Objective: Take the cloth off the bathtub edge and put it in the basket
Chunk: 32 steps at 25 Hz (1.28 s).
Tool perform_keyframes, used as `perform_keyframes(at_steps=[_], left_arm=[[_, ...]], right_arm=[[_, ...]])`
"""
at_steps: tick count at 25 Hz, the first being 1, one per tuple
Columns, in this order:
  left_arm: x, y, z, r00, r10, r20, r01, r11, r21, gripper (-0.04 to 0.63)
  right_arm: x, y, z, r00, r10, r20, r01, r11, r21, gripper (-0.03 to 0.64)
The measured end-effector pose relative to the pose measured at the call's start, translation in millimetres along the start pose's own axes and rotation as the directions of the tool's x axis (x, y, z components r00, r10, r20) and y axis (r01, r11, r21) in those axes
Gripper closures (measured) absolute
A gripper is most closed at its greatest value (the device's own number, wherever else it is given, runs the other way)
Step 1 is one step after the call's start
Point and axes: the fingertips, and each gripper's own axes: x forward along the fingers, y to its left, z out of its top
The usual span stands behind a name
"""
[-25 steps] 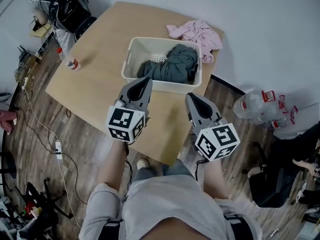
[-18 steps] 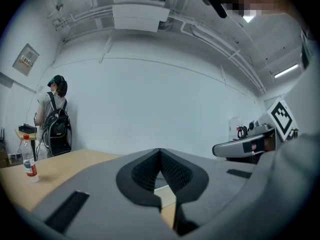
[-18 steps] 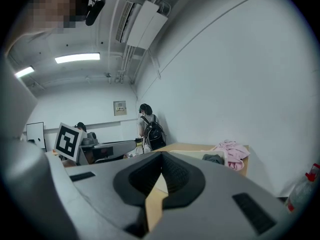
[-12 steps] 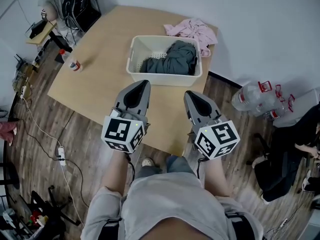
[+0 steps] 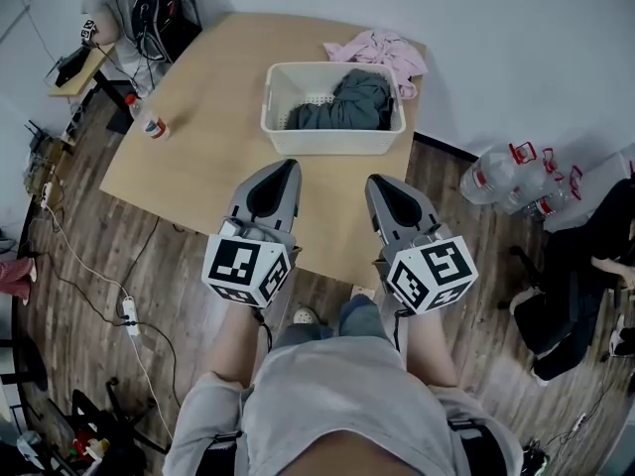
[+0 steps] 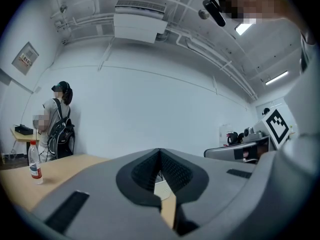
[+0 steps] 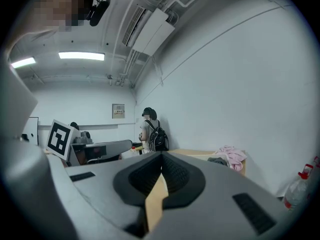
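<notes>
A white basket point(image 5: 333, 140) stands on the wooden table point(image 5: 213, 157) with a dark grey cloth point(image 5: 347, 102) lying inside it. A pink cloth point(image 5: 382, 51) lies on the table behind the basket, at the far edge. My left gripper point(image 5: 285, 170) hangs shut over the table's near edge, nothing between its jaws. My right gripper point(image 5: 382, 186) hangs beside it, also shut and empty. Both are short of the basket. In the left gripper view the left gripper point(image 6: 160, 156) shows its jaws meeting; the right gripper point(image 7: 161, 159) looks the same in its own view. No bathtub is in sight.
A plastic bottle point(image 5: 149, 123) stands near the table's left edge. A person with a backpack point(image 5: 124, 13) stands at the far left corner. Large water bottles point(image 5: 501, 181) sit on the floor at right, a seated person point(image 5: 590, 276) beyond them. Cables and a power strip point(image 5: 129, 313) lie on the floor.
The view has drawn back from the table: basket and cloths sit higher and farther in the frame. Both grippers have come slightly nearer me, still shut.
</notes>
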Motion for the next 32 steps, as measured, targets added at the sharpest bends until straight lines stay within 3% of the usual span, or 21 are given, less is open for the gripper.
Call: perform_keyframes(at_steps=[19, 32], left_arm=[[-49.8, -6.8, 16.1, 0.996, -0.061, 0.069, 0.061, 0.998, -0.008, 0.583], [-55.2, -10.2, 14.1, 0.993, -0.084, 0.079, 0.086, 0.996, -0.030, 0.583]], right_arm=[[-27.2, 52.3, 2.3, 0.996, -0.065, 0.060, 0.068, 0.997, -0.040, 0.606], [-28.6, 65.3, -1.0, 0.996, -0.075, 0.046, 0.078, 0.994, -0.070, 0.606]])
